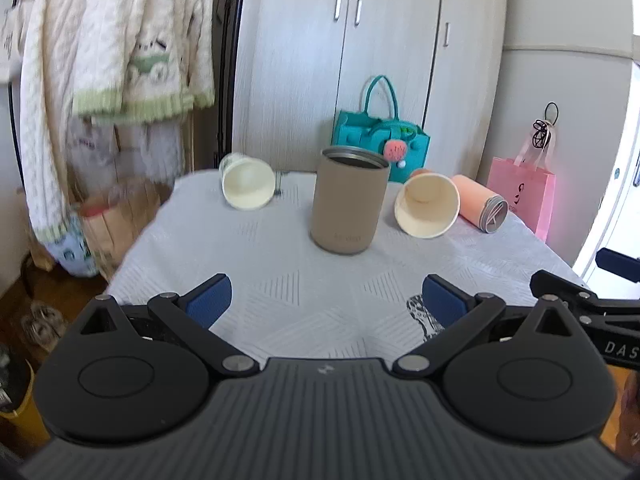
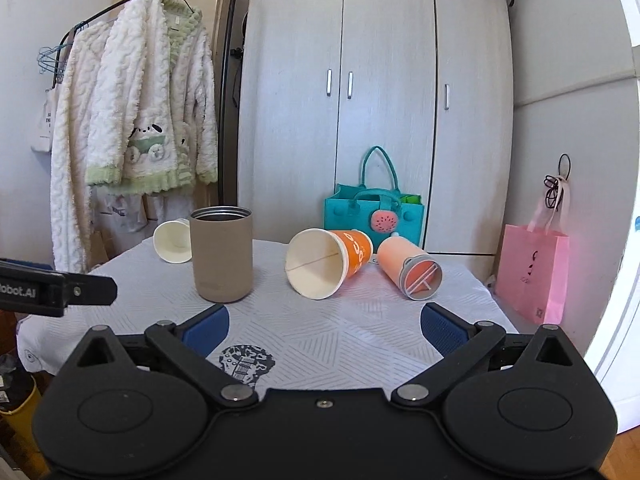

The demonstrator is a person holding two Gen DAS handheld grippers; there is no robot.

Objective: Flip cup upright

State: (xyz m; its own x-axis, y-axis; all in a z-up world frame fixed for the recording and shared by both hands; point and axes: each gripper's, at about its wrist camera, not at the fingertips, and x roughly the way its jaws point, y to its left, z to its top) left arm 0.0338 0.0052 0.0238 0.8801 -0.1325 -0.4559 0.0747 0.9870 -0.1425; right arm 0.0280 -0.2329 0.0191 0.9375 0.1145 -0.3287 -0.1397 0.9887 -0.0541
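A tan metal-lined cup (image 1: 349, 200) (image 2: 221, 254) stands upright mid-table. A white paper cup (image 1: 247, 187) (image 2: 173, 246) lies on its side at the back left, mouth toward me. An orange paper cup (image 1: 427, 210) (image 2: 326, 266) lies on its side to the right of the tan cup. A peach tumbler (image 1: 480, 208) (image 2: 408, 266) lies on its side further right. My left gripper (image 1: 326, 300) is open and empty above the table's near part. My right gripper (image 2: 324, 326) is open and empty, short of the orange cup.
The table has a white patterned cloth (image 1: 320, 280) (image 2: 360, 320). A teal felt bag (image 1: 380, 136) (image 2: 374, 212) stands behind the table by the wardrobe (image 2: 380, 100). A pink paper bag (image 2: 534, 272) is on the right. A clothes rack with fleece robes (image 2: 132, 128) is on the left.
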